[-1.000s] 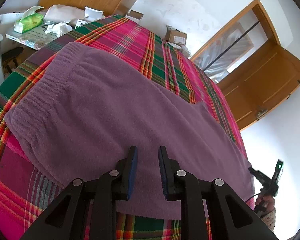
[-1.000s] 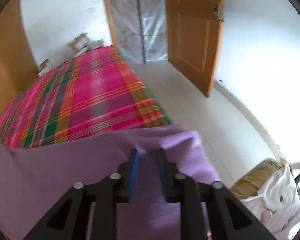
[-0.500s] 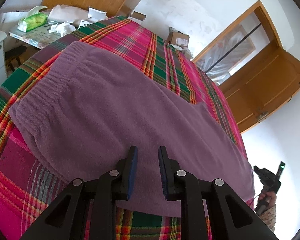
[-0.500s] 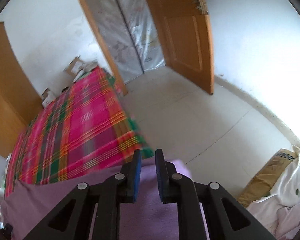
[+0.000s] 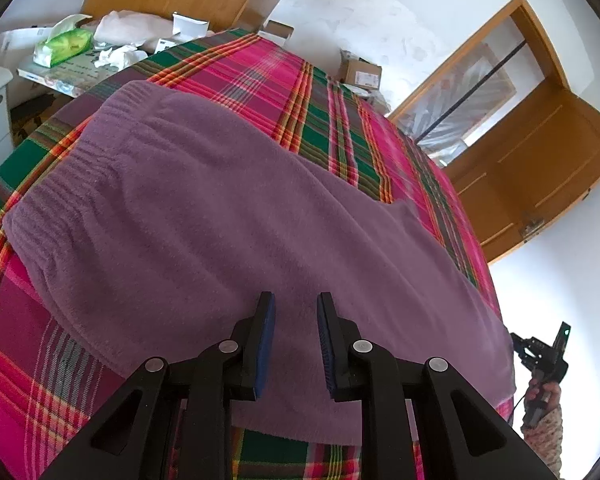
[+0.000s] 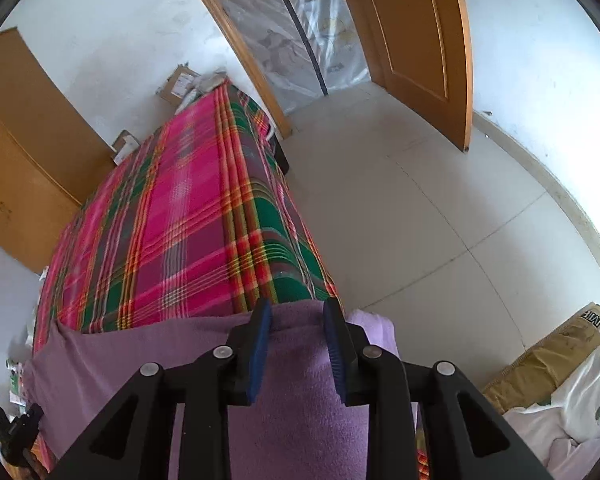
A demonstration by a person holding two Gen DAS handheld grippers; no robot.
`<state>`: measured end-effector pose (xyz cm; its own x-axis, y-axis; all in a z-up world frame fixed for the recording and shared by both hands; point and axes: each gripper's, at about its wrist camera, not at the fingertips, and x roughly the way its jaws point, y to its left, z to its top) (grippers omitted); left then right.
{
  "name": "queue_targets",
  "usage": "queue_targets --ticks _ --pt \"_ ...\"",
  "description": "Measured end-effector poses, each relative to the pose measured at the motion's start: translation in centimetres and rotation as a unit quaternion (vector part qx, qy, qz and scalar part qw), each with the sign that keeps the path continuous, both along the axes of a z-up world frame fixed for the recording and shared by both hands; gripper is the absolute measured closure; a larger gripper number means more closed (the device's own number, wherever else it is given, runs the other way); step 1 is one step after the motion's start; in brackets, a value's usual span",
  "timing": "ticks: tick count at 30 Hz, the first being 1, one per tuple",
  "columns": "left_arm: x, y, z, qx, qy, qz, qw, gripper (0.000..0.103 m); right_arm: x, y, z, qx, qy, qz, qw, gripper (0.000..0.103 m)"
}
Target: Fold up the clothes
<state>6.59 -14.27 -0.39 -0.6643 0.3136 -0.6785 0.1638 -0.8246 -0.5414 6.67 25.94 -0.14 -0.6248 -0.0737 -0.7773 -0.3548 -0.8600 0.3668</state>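
Observation:
Purple fleece trousers [image 5: 220,208] lie flat across the plaid bedspread [image 5: 260,68], with the elastic waistband at the left. My left gripper [image 5: 296,300] hovers over the trousers' near edge, open, with nothing between its pads. My right gripper [image 6: 298,306] hangs above the leg end of the trousers [image 6: 292,420] at the bed's [image 6: 180,208] corner. Its jaws are opening and no cloth is between them. In the left wrist view the right gripper [image 5: 540,354] shows small past the bed's right edge, held by a hand.
A bedside table with a green tissue pack [image 5: 62,42] and papers stands at the head end. Cardboard boxes [image 5: 360,72] sit by the far wall. An open wooden door [image 6: 420,40] and tiled floor [image 6: 420,208] lie right of the bed. A tan bag [image 6: 552,356] and white cloth [image 6: 572,408] lie on the floor.
The right gripper has swung along the leg end toward the bed's corner and its jaws have widened. The left gripper has stayed put over the trousers.

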Motion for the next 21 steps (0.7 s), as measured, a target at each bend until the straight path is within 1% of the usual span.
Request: queue_targets --ticks 3,4,5,7,10,12,14,16,18,19,20,21 --pt "-0.2 0.1 0.0 -0.002 -0.001 0.002 1.0000 0.081 0.8 -0.4 0.1 0.014 0.012 0.002 1.000 0.088" --pt "-0.2 0.1 0.0 -0.002 -0.002 0.003 1.0000 0.081 1.0 -0.7 0.2 0.025 0.014 0.004 1.000 0.096" --pt "-0.2 0.1 0.0 -0.003 -0.002 0.004 1.0000 0.081 0.9 -1.0 0.5 0.039 0.018 0.005 0.999 0.099" --pt "-0.3 0.2 0.0 -0.004 -0.003 0.005 1.0000 0.081 0.8 -1.5 0.9 0.066 0.027 0.005 0.997 0.100" --pt "-0.2 0.2 0.0 -0.006 -0.003 0.006 1.0000 0.081 0.5 -0.8 1.4 0.074 0.042 -0.017 0.996 0.103" --pt "-0.1 0.2 0.0 -0.005 -0.003 0.007 1.0000 0.081 0.2 -0.7 1.5 0.097 0.038 -0.029 0.994 0.103" --pt "-0.1 0.2 0.0 -0.005 -0.003 0.007 1.0000 0.081 0.0 -0.2 1.2 0.077 0.032 -0.029 0.996 0.103" --pt "-0.1 0.2 0.0 -0.005 -0.004 0.008 1.0000 0.081 0.2 0.0 1.0 0.051 0.035 -0.023 0.998 0.103" --pt "-0.2 0.2 0.0 -0.005 -0.005 0.008 0.9999 0.081 0.2 0.6 1.1 0.015 0.047 -0.026 0.998 0.101" --pt "-0.2 0.2 0.1 -0.005 -0.005 0.008 0.9999 0.081 0.0 0.9 1.0 -0.001 0.045 -0.023 0.999 0.101" --pt "-0.2 0.3 0.1 -0.006 -0.005 0.008 0.9999 0.081 -0.1 1.2 0.8 -0.016 0.042 -0.019 0.999 0.100" --pt "-0.2 0.3 0.1 -0.009 -0.006 0.008 0.9999 0.081 -0.2 1.4 0.7 -0.030 0.039 -0.016 0.999 0.094"
